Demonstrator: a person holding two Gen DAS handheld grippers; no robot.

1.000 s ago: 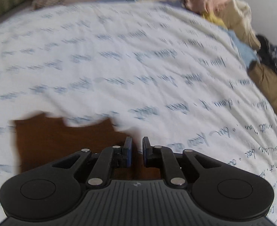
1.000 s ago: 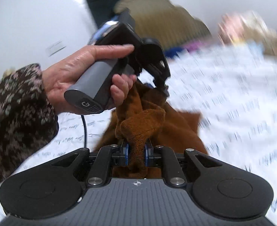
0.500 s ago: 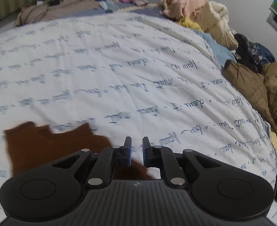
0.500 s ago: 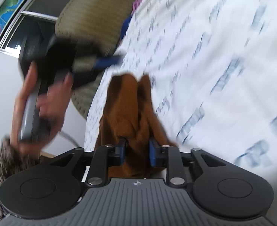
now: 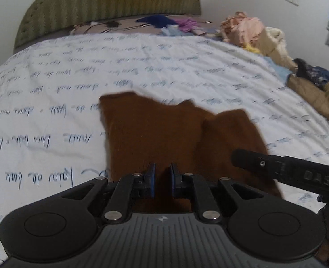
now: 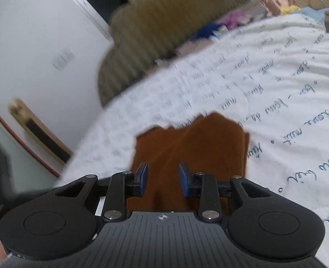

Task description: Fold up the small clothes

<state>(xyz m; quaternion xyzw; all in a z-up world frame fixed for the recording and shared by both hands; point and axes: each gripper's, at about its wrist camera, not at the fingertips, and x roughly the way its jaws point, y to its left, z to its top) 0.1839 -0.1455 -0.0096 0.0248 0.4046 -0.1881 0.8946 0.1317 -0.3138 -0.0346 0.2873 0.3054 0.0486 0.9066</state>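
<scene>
While the rust-brown knitted garment [image 5: 164, 134] lies on the near part of the bed, we hold both tools low over its near edge. It is spread mostly flat, with its right side doubled over into a thicker flap [image 5: 229, 134]. We judge it light, soft and limp: it will sag and bunch wherever it is lifted, and the fuzzy knit should give the pads good purchase, not a slippery feel. The best holds, we think, are corners or a hem edge, pinching through both layers at the doubled side so that nothing trails.

Our left gripper [image 5: 162, 182] has its blue pads nearly together, with only a narrow gap, and we see no cloth caught between them. Our right gripper [image 6: 163, 179] has its jaws standing apart over the brown knit, which shows in the gap without being pinched. From the left wrist view, the black body of the right tool reaches in from the right, over the flap.

Under the garment is a white bedsheet printed with dark handwriting [image 5: 75, 71], soft and slightly wrinkled, so it will yield under pressure. At the far end stands an olive ribbed headboard [image 5: 110, 2]. A heap of unfolded clothes [image 5: 260, 35] runs along the far right edge, pale walls beyond.
</scene>
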